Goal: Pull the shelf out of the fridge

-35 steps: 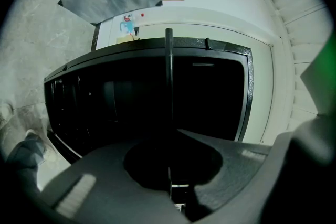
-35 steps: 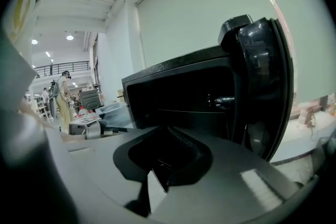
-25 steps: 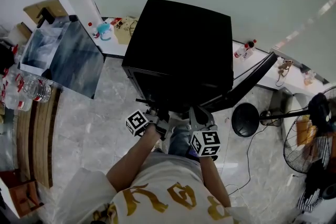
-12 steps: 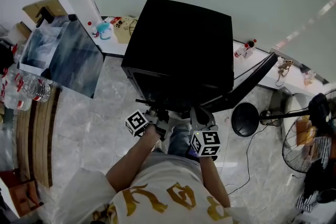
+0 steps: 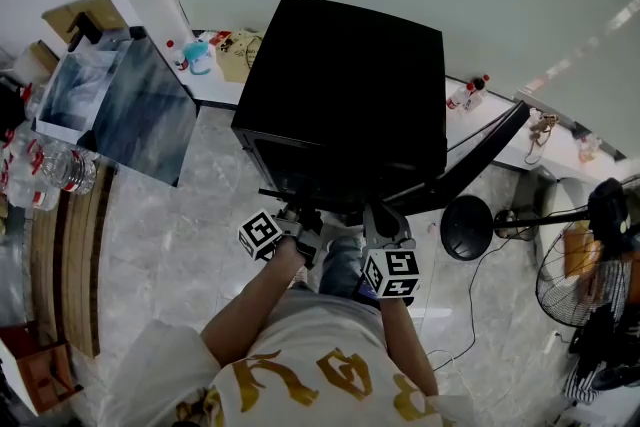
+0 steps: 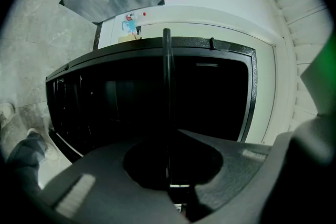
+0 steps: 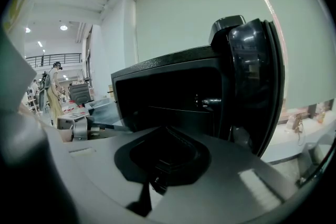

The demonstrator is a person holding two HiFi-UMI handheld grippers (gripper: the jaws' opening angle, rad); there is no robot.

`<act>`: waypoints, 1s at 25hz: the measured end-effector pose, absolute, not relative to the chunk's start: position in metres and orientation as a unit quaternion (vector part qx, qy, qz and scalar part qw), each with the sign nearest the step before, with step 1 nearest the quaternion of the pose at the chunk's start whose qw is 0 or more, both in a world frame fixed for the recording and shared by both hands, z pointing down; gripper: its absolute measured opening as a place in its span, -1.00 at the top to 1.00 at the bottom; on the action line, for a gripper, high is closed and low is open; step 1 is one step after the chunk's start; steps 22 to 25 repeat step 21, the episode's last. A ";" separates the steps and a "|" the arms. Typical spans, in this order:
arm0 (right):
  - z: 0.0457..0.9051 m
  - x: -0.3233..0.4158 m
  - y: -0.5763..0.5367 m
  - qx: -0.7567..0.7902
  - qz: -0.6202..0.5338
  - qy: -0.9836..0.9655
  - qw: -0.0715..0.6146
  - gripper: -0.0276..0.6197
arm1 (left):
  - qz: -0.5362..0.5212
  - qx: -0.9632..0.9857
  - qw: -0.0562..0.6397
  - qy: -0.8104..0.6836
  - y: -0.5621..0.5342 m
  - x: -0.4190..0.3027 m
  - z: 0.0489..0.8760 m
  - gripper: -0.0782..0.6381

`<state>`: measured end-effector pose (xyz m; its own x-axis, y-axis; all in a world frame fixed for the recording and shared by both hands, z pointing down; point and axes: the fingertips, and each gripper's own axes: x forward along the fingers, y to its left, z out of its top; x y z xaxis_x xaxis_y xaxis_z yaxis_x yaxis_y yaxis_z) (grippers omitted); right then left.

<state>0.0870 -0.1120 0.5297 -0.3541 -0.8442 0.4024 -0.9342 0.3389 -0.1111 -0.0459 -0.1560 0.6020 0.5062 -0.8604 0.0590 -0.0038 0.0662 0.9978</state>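
Shelf (image 6: 167, 86), thin, flat and dark, pinched edge-on by left tongs (image 6: 169, 186).

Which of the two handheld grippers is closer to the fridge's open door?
The right gripper: the open door swings out on its side, while the left gripper sits farther from it.

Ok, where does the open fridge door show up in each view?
Head view: the fridge door is the dark bar slanting up and right off the front of the fridge cabinet.
Left gripper view: not in it.
Right gripper view: right of centre, standing open.
Shared landmark: the black fridge cabinet, in all three.
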 end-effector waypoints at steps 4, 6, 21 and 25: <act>0.531 0.086 -0.112 0.551 0.164 -0.806 0.138 0.84 | -0.338 0.595 0.632 -0.363 -0.156 -0.047 0.602 0.72; 0.531 0.085 -0.111 0.551 0.164 -0.806 0.139 0.84 | -0.339 0.595 0.633 -0.362 -0.156 -0.046 0.602 0.72; 0.532 0.091 -0.108 0.554 0.165 -0.804 0.136 0.84 | -0.340 0.596 0.627 -0.369 -0.157 -0.047 0.603 0.72; 0.532 0.091 -0.108 0.554 0.165 -0.804 0.136 0.84 | -0.340 0.596 0.627 -0.369 -0.157 -0.047 0.603 0.72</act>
